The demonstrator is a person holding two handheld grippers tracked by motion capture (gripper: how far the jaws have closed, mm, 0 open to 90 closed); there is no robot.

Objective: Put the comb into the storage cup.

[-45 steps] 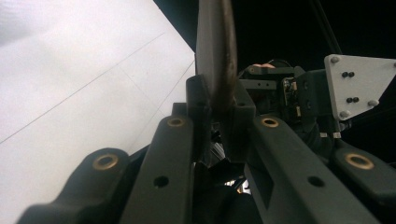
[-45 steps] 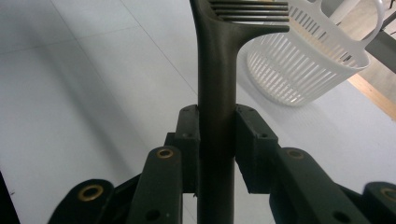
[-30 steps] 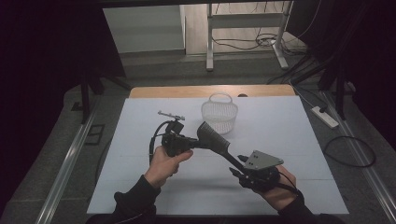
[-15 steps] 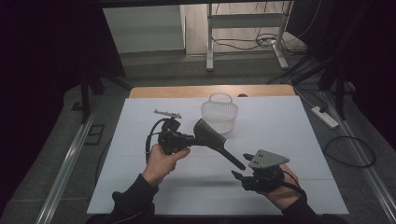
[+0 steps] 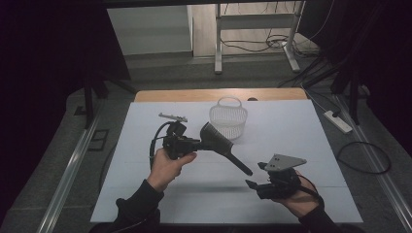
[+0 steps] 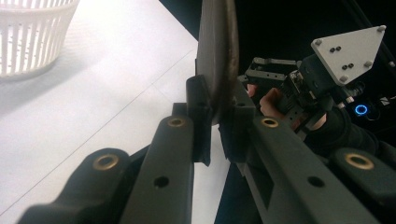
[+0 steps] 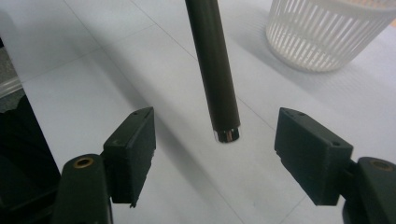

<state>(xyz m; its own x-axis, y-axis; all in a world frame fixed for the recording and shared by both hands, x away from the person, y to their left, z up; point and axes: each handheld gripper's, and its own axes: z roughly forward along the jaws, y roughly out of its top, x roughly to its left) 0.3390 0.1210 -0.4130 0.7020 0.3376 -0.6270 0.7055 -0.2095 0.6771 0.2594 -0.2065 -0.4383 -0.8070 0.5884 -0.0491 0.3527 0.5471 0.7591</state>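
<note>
A black utensil (image 5: 221, 143) with a flat wide head (image 6: 217, 56) and a long round handle (image 7: 212, 60) hangs tilted above the white table. My left gripper (image 5: 199, 143) is shut on the head, whose thin edge stands pinched between the pads (image 6: 215, 121). The handle slopes down to the right towards my right gripper (image 5: 250, 185). That gripper's jaws have just been opening and now stand wide (image 7: 215, 149). The handle's silvery tip hangs between them, touching neither pad. A hand holds the right gripper (image 6: 299, 84) beyond the utensil's head.
A white slatted basket (image 5: 228, 119) stands upright at the back middle of the white-covered table (image 5: 145, 194), just behind the utensil's head. It also shows as the basket (image 7: 327, 32) and the basket (image 6: 28, 37). A power strip (image 5: 337, 121) lies on the floor at right.
The right gripper's jaws have come off the handle's end and spread wide, and the gripper has dropped back a little. The left gripper still holds the utensil in much the same place.
</note>
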